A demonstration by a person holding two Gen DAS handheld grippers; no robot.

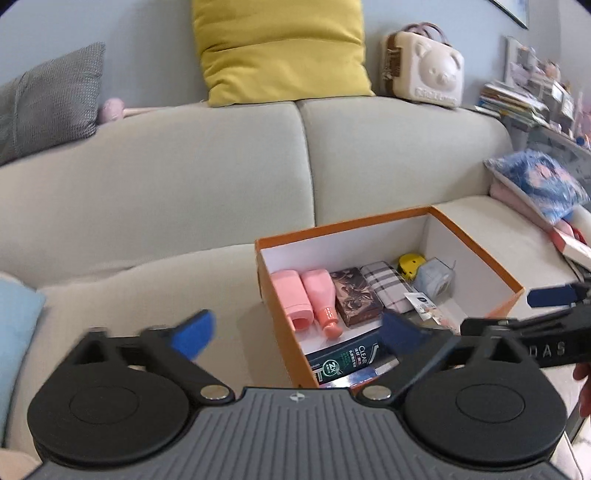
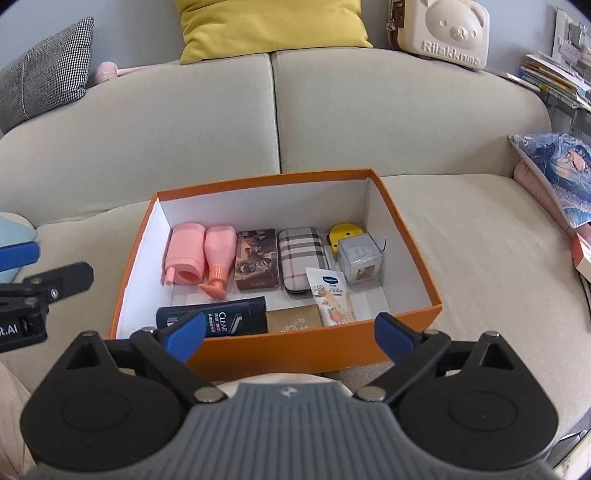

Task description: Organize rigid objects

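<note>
Jaws: my left gripper (image 1: 297,330) and right gripper (image 2: 290,330) both stand wide, nothing between the pads.
Box: orange box (image 2: 314,349) sits on the sofa (image 2: 461,236), directly ahead of my right gripper, lid off.
Done: back row holds two pink bottles (image 2: 201,254), brown pack (image 2: 256,258), plaid case (image 2: 303,258), yellow piece (image 2: 343,232), clear cube (image 2: 360,260); front row holds dark bottle (image 2: 221,317), gold box (image 2: 294,317), white tube (image 2: 330,297).
Left: I see no loose rigid item on the seat; I judge the sorting finished or nearly so.
Surroundings: yellow cushion (image 2: 269,26), bear case (image 2: 443,33), books (image 2: 550,77) at far right.
Obstructions: none over the box; my left gripper hangs just beside its left wall.
</note>
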